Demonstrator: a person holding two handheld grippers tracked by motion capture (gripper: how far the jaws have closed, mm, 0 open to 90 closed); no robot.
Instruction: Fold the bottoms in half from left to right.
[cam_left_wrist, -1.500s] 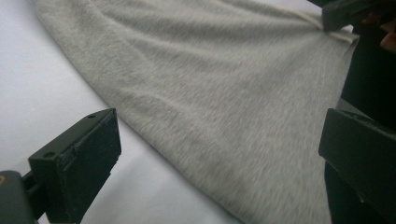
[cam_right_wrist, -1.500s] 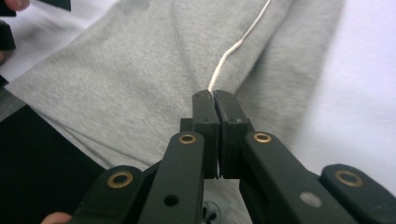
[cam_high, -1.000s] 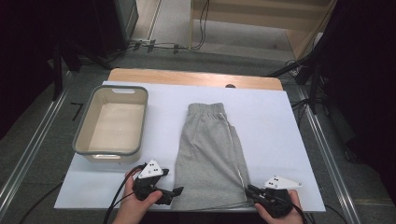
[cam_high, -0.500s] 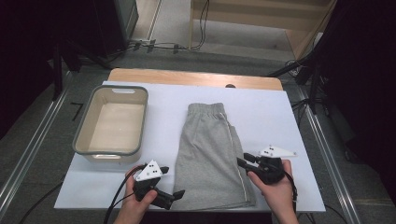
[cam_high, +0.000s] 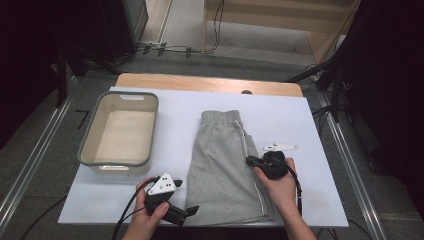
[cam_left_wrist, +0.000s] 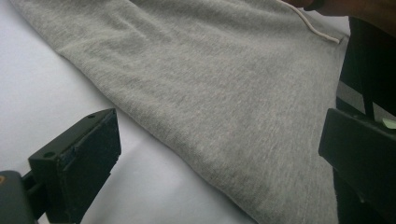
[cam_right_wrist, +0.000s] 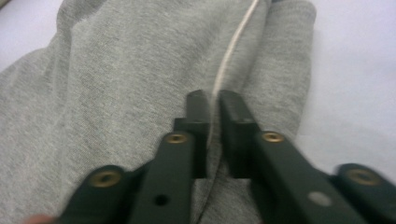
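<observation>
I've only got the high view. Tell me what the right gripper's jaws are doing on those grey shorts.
Observer: The right gripper is shut on the shorts, with the pale side stripe pinched between its jaws.
Operator: Now report the left gripper.
Observer: The left gripper has just been opening. Its jaws stand wide, with the shorts' edge lying between them, untouched.
Operator: Check its pads for cloth.
Observer: The pads are bare, and the near one hangs over the white table cover.

The shorts (cam_high: 225, 165) lie flat in the middle of the worktop (cam_high: 295, 115), waistband toward the far edge, hem at the near edge. The tub (cam_high: 120, 131) stands left of them, apart, along the worktop's left edge.
</observation>
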